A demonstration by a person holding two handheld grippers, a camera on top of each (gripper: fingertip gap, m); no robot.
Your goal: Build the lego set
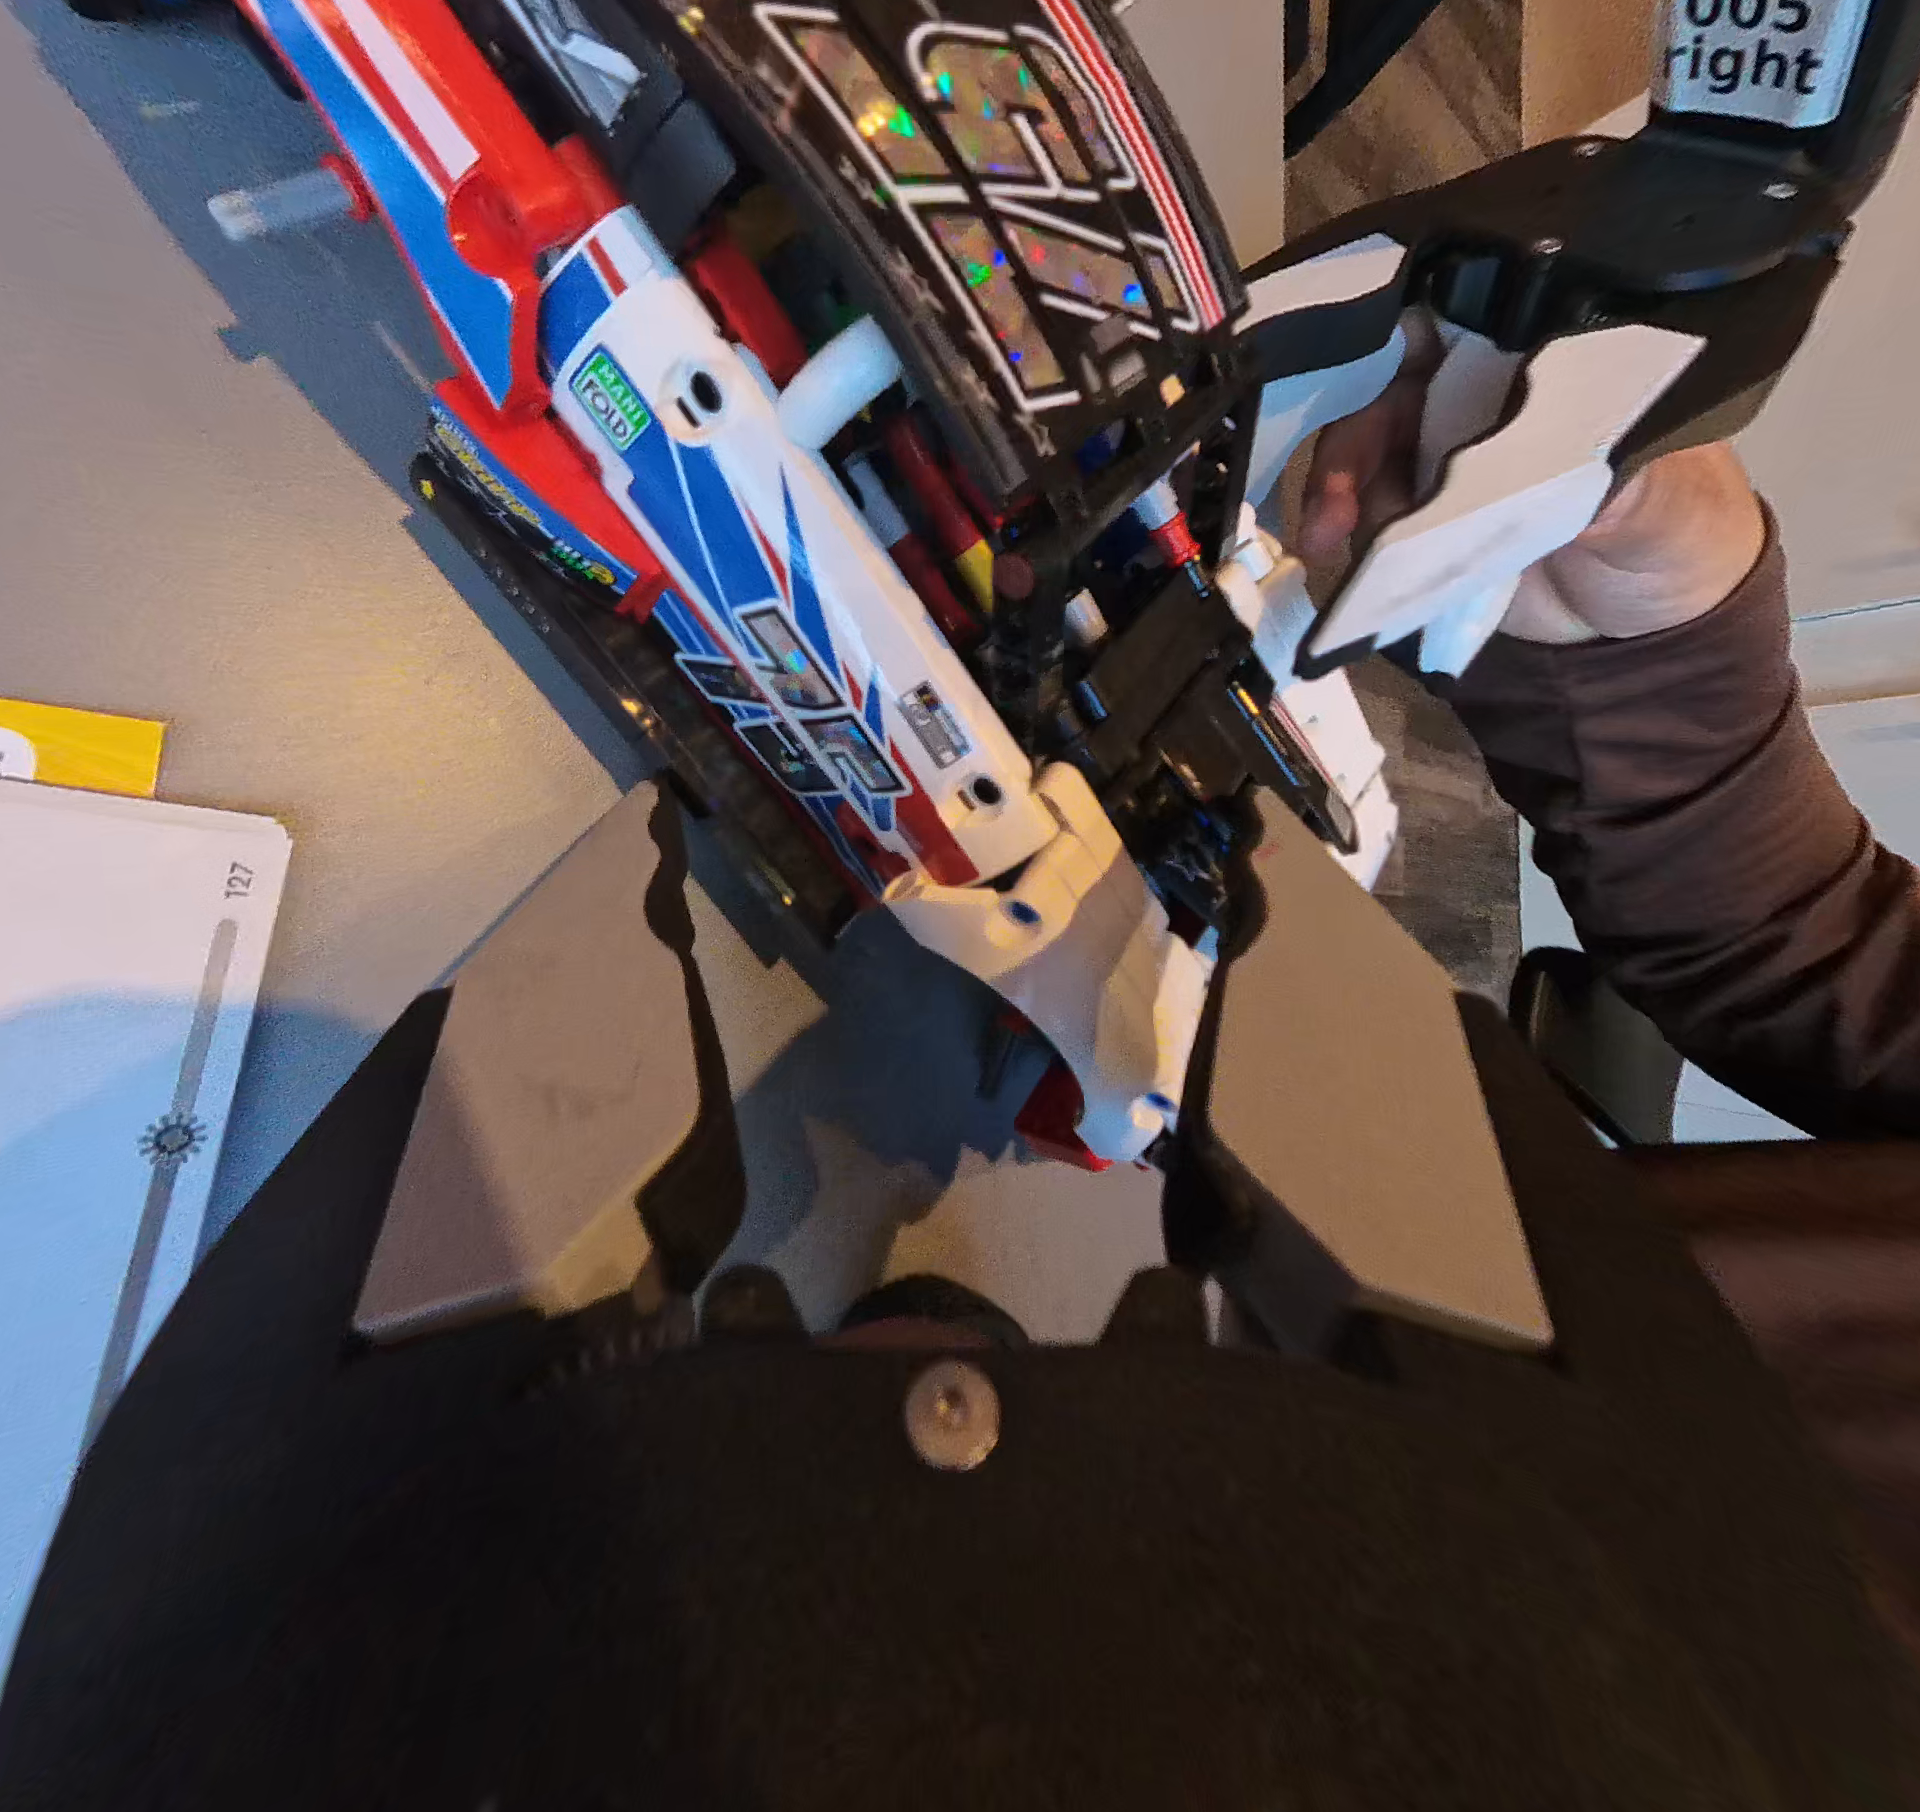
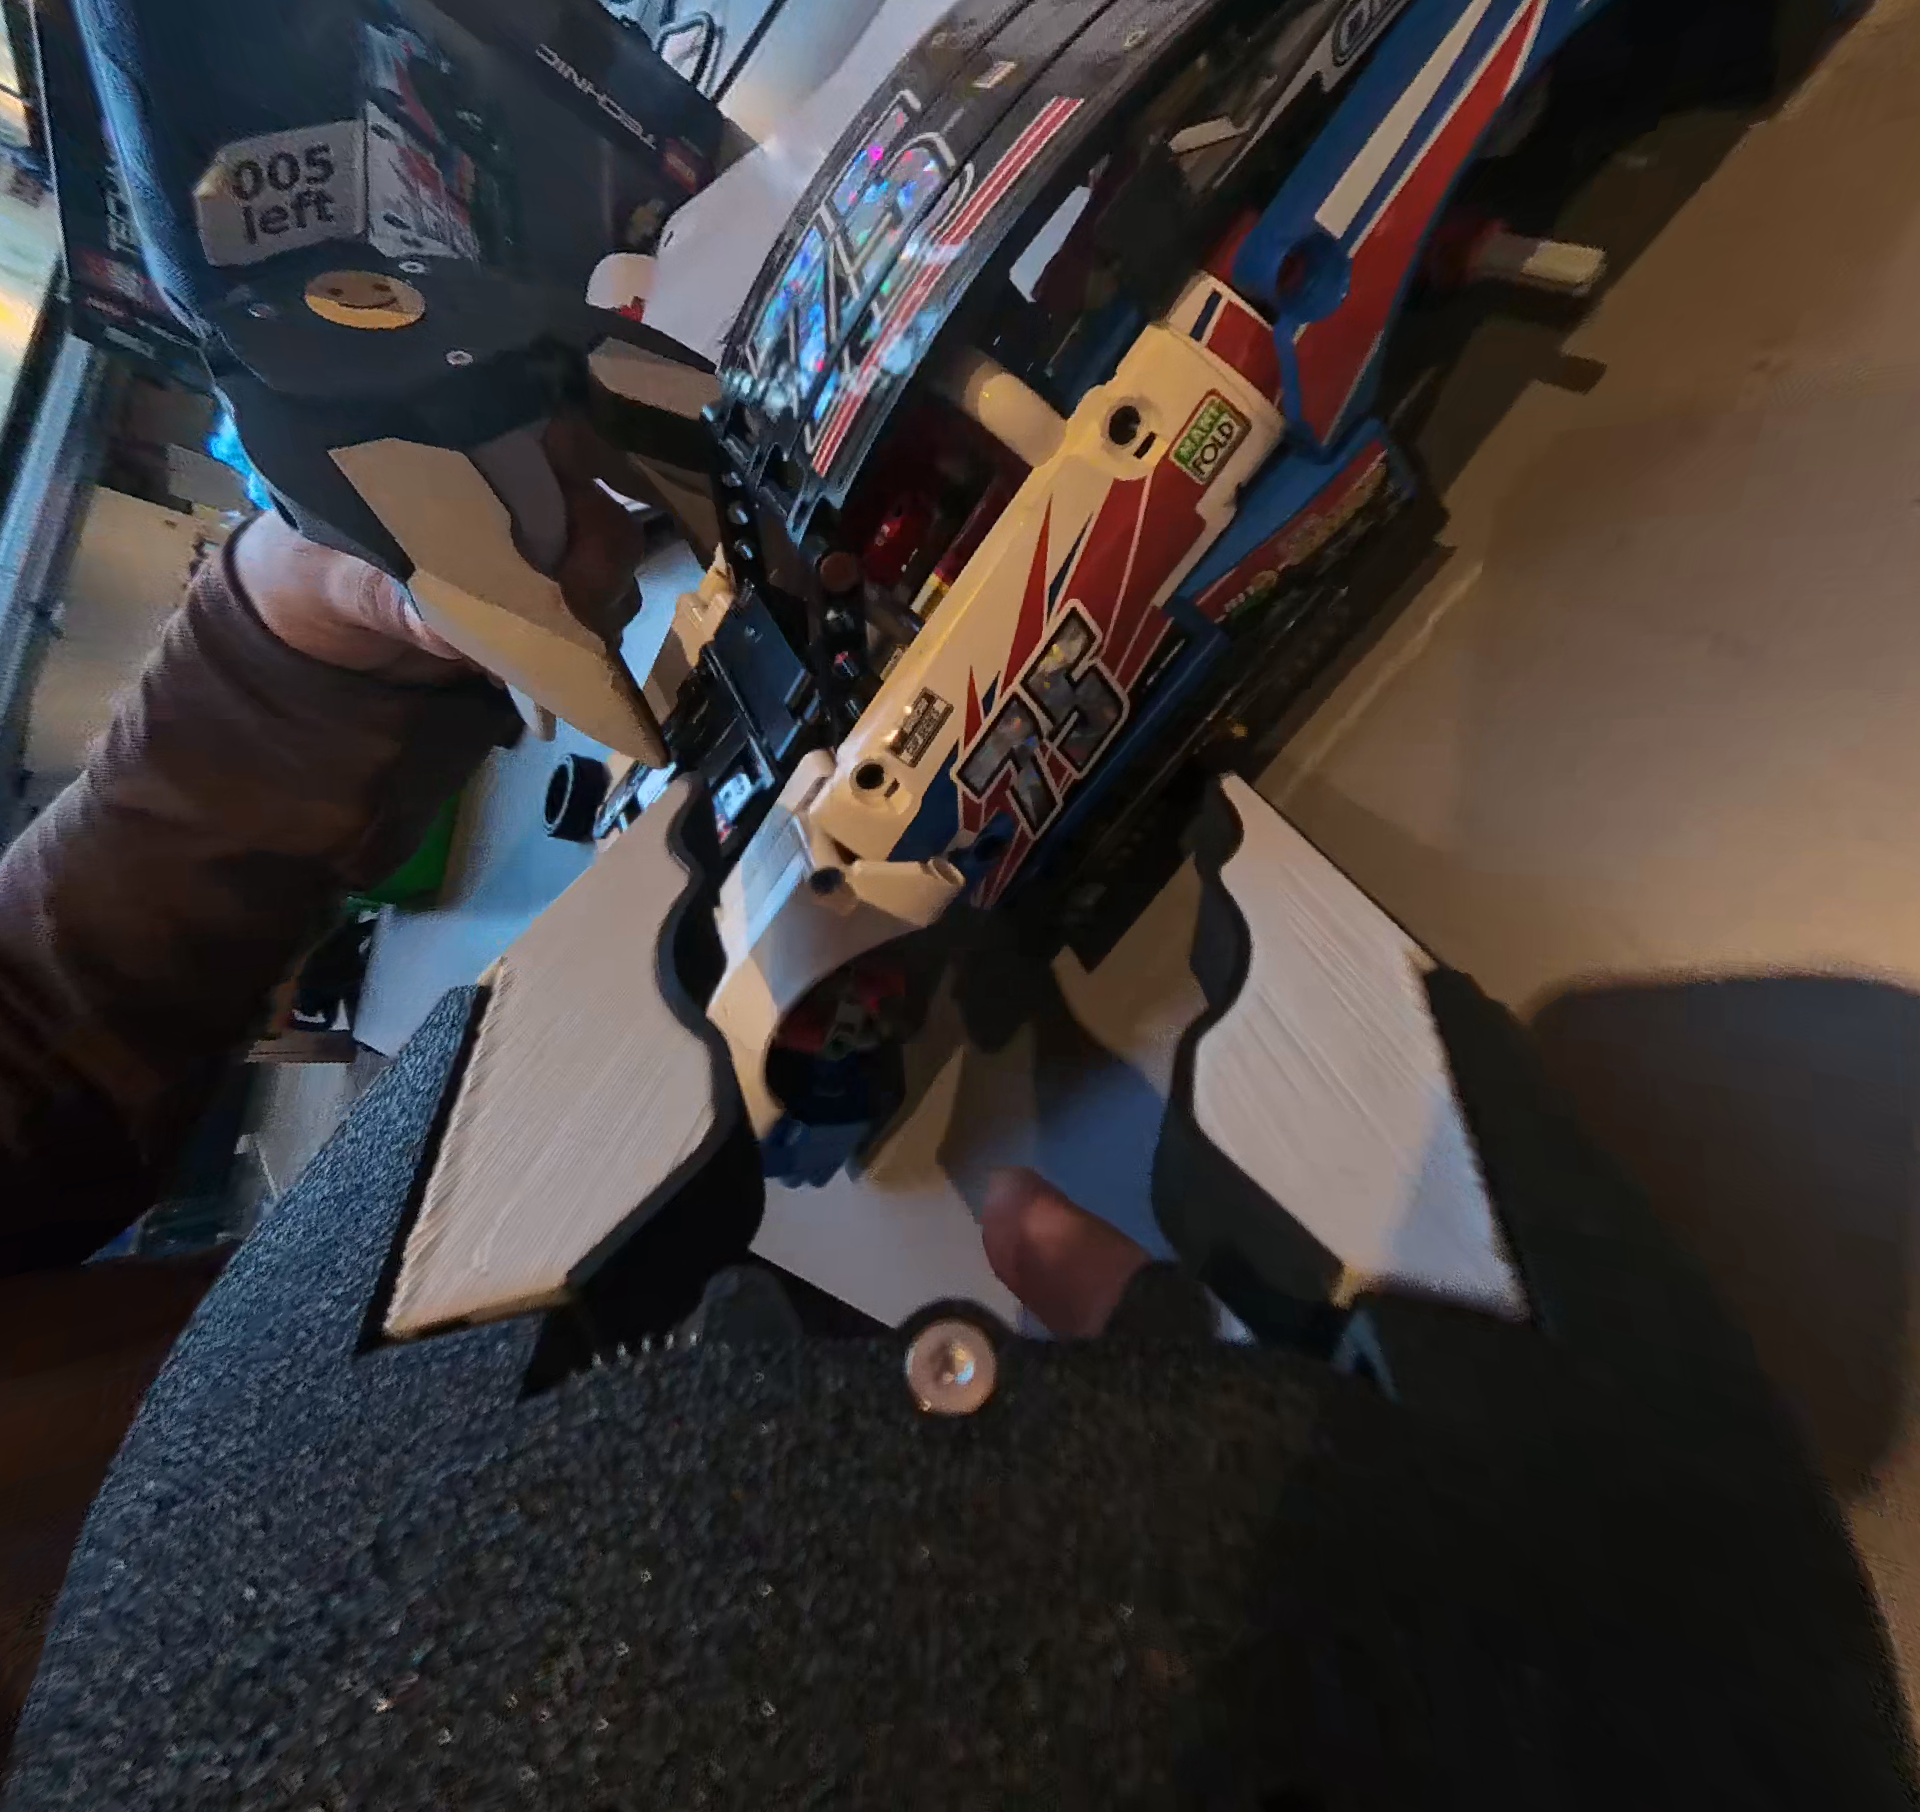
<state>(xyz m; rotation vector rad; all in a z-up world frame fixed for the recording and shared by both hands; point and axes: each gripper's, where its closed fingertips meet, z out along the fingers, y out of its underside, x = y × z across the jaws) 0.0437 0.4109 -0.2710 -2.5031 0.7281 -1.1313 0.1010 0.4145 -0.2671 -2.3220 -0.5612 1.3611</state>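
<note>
Looking down my left hand-held gripper (image 1: pixel 951 993), I see its two flat fingers spread wide, with the white nose of the lego car (image 1: pixel 790 557) sitting between them; the right finger's dark edge seems to touch the white shell, the left one stands apart from it. My right hand-held gripper (image 2: pixel 951 973) is spread wide as well, straddling the same end of the car from the other side, its left finger close against the white fender, though I cannot tell if it presses on it.

The car is long and glossy, with smooth white, red and blue panels, and a curved black roof panel (image 1: pixel 997 204) bearing glittery foil stickers. Black beams and red and yellow pins show in its open middle. A grey axle stub (image 1: pixel 275 204) sticks out of its side. My gripper fingers are pale, ribbed plastic with wavy black inner edges.

The car lies on a plain beige worktop (image 1: pixel 260 515). An open instruction booklet (image 1: pixel 114 1035) lies at the left of it. A dark set box (image 2: pixel 436 100) stands behind, in dim, warm light.
</note>
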